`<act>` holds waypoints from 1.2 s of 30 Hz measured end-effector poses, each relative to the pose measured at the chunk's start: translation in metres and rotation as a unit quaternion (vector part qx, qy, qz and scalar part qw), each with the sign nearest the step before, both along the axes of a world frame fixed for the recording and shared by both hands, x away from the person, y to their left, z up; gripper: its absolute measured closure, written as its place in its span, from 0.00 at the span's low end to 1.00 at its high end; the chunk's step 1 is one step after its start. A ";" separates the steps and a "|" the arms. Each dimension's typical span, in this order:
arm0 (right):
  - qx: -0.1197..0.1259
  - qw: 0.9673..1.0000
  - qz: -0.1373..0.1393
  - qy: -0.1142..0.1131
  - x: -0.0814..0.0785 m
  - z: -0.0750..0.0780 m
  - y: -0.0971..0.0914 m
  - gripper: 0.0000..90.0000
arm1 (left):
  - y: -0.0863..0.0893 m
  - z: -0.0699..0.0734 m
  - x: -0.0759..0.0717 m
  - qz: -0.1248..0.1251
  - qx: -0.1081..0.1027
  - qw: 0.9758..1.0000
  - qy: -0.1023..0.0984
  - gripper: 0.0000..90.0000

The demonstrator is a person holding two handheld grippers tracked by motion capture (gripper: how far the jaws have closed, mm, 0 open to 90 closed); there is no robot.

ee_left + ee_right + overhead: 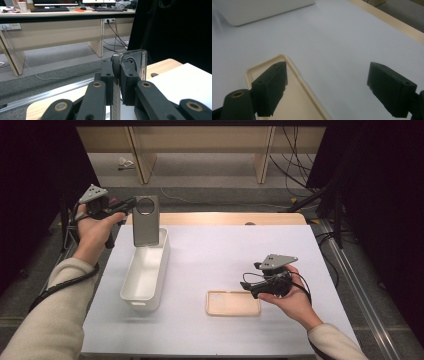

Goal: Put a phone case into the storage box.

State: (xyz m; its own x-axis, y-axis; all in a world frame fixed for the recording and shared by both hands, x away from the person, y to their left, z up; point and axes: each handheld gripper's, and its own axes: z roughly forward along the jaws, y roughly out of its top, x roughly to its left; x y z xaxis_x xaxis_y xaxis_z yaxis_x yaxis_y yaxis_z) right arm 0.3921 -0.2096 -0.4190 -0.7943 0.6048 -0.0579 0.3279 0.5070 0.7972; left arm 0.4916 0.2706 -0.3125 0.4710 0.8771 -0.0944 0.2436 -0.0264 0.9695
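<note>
In the high view, the left gripper (pixel 131 206) sits at about 10 o'clock on the scene, off the far left corner of the white tabletop (pixel 220 255), its fingers pinching a grey phone case (pixel 146 220) by its upper edge. The case hangs upright, round camera hole at the top, its lower end just over the far end of a long white bin (pixel 146 272) that runs from 10 toward 8 o'clock. At about 5 o'clock the right gripper (pixel 251 289) is held low in the person's hand, pointing toward 9 o'clock at a beige phone case (pixel 233 303) lying flat, hollow side up, just beside its tips. In the left gripper view, the 2 black fingers (pixel 107 77) are pressed on the thin grey phone case (pixel 140 62), which stands on edge between them, with the tabletop's (pixel 187 82) white sheet at 4 o'clock. In the right gripper view, the 2 fingers (pixel 272 85) are spread wide with nothing between them; the one at 8 o'clock hangs over the beige phone case (pixel 294 100), whose rounded corner shows at 9 o'clock, and the white bin (pixel 259 10) lies at 11 o'clock on the tabletop (pixel 342 40).
</note>
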 end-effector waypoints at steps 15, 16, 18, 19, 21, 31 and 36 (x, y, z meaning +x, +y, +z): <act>0.003 1.000 0.001 0.000 0.000 0.000 0.000 0.19 | -0.003 -0.008 0.008 -0.005 0.003 1.000 -0.003 0.91; 0.003 1.000 0.001 0.000 0.000 0.000 0.000 0.19 | -0.004 -0.009 0.008 -0.005 0.003 1.000 -0.002 0.91; 0.003 1.000 0.001 0.000 0.000 0.000 0.000 0.19 | -0.004 -0.011 0.009 -0.004 0.004 1.000 -0.001 0.91; 0.003 1.000 0.001 0.000 0.000 0.000 0.000 0.19 | -0.004 -0.012 0.009 -0.003 0.003 1.000 -0.002 0.91; 0.003 1.000 0.001 0.000 0.000 0.000 0.000 0.19 | -0.004 -0.013 0.010 -0.004 0.004 1.000 -0.001 0.91; 0.004 1.000 0.000 0.001 0.000 0.000 -0.001 0.19 | -0.005 -0.018 0.015 -0.005 0.006 1.000 0.003 0.91; 0.005 1.000 0.000 0.001 0.001 0.000 -0.001 0.19 | -0.006 -0.021 0.017 -0.005 0.010 1.000 0.005 0.91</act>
